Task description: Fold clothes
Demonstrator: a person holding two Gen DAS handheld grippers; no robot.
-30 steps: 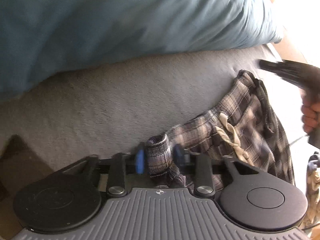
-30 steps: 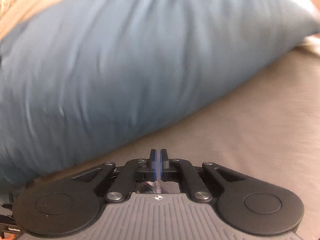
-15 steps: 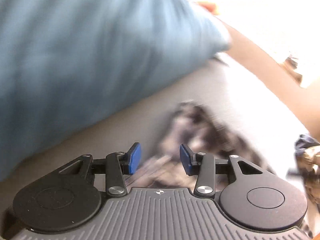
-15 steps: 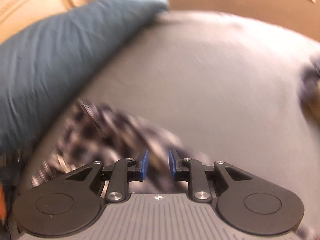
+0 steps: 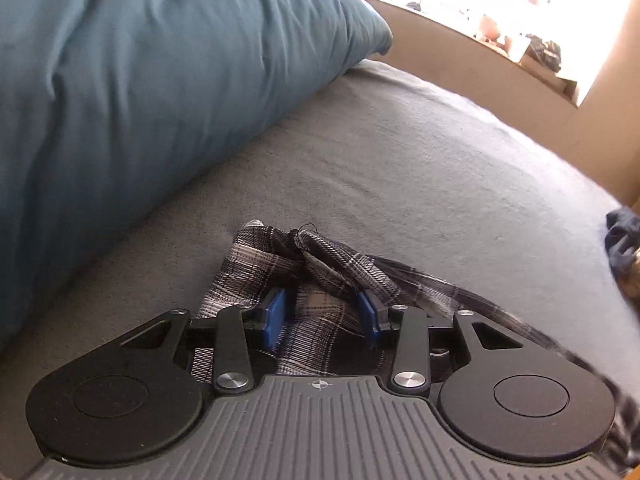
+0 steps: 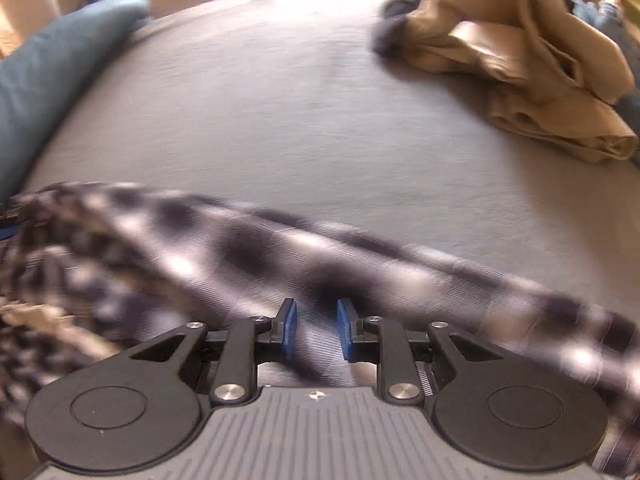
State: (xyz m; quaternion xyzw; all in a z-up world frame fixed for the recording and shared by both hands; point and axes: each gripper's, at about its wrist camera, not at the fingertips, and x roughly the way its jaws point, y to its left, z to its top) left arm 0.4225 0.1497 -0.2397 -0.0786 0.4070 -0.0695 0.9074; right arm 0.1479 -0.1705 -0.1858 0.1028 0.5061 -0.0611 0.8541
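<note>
Left wrist: plaid garment (image 5: 320, 280) lies slack between parted fingers (image 5: 276, 316); right fingers (image 6: 290, 328) closing, ungripped above it

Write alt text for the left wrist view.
The left claw stands open over a crumpled plaid garment on a grey bedsheet, with plaid cloth between its blue pads. A large teal pillow fills the upper left.

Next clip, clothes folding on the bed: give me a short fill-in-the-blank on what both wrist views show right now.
1. The garment under the left gripper has a ____ pattern.
2. The big pillow beside it is coloured ____.
3. In the right wrist view, the crumpled clothes in the far corner are mostly ____.
4. Everything lies on a ____ bed sheet.

Missing words: plaid; teal blue; tan; grey
</note>
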